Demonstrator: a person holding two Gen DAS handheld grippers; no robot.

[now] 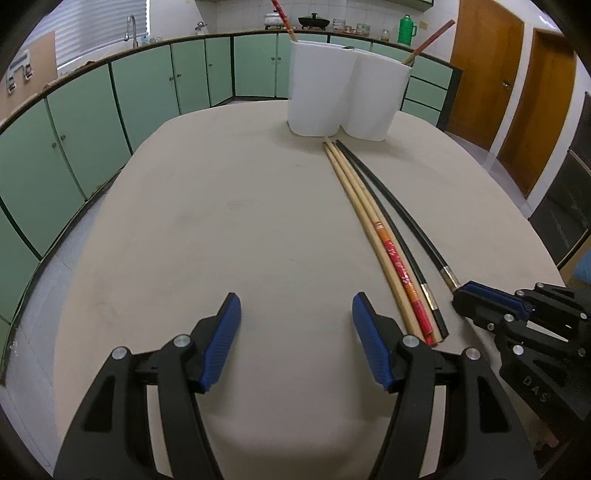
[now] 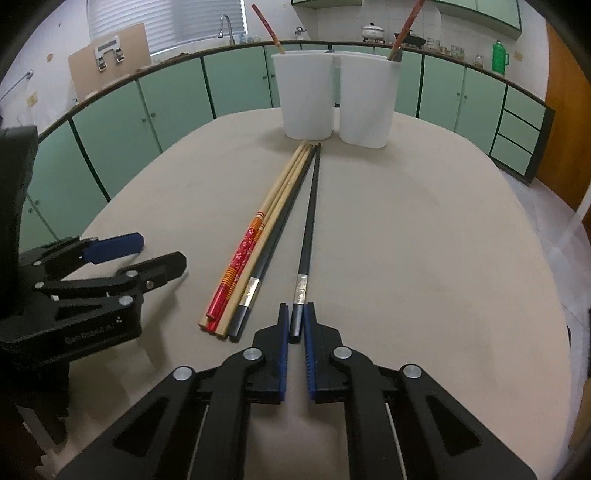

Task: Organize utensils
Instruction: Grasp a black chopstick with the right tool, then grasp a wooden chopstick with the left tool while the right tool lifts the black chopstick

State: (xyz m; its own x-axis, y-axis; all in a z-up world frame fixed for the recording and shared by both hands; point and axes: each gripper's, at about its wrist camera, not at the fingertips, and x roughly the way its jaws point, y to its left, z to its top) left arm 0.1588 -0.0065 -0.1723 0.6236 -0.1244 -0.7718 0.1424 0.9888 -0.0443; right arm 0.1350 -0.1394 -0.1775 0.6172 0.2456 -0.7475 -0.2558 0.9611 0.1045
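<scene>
Our right gripper (image 2: 294,326) clamped on butt end of black chopstick (image 2: 309,221), blue pads pressing both sides; stick lies flat on beige table (image 2: 424,240), tip pointing at cups. Our left gripper (image 1: 295,314) spread wide, holding nothing, hovering just left of bundle. Bundle (image 2: 258,236) lies just beside held stick: two plain wooden sticks, one red-orange floral, one black with silver band. Two white cups (image 2: 334,98) stand touching at far table edge; each holds one red-handled chopstick (image 2: 266,23), leaning.

Beige table (image 1: 221,221): chopsticks (image 1: 369,206), white holder (image 1: 343,96).
</scene>
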